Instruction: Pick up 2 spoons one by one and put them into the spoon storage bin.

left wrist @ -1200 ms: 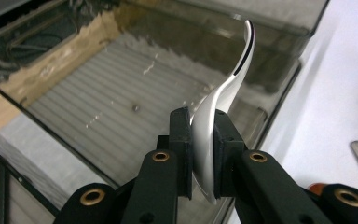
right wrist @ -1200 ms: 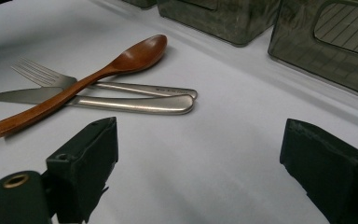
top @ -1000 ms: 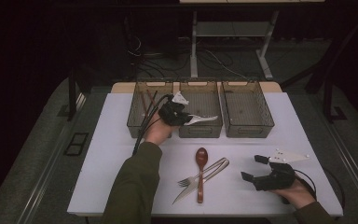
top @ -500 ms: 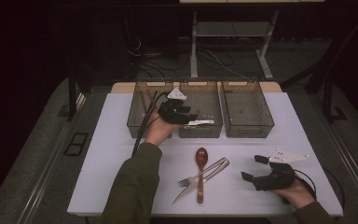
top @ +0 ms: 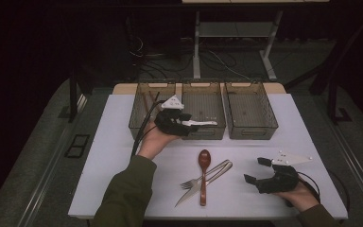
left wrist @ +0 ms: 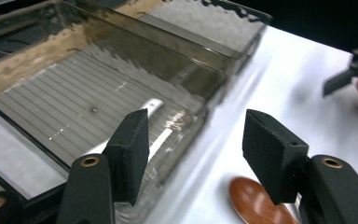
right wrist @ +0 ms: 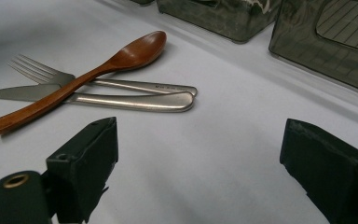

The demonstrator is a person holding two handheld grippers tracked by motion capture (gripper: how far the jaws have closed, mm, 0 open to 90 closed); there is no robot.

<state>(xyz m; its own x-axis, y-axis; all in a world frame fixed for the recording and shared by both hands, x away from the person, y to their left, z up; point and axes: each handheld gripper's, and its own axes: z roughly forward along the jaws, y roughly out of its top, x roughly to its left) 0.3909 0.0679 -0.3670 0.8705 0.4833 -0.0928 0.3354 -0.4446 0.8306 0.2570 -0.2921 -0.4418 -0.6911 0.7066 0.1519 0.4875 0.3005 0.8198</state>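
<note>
White plastic utensil lies on the ribbed floor of the middle bin, near its front wall. Above that wall the left gripper has just been opening, nothing between its jaws. On bare tabletop nearer the person lie a wooden spoon, fork and knife. Beside them the right gripper rests wide and empty.

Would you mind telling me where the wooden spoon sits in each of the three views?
High view: the wooden spoon lies low at centre, across the fork and knife.
Left gripper view: its bowl peeks in at the bottom edge, right of centre.
Right gripper view: upper left, running diagonally.
Shared landmark: the middle bin.
</note>
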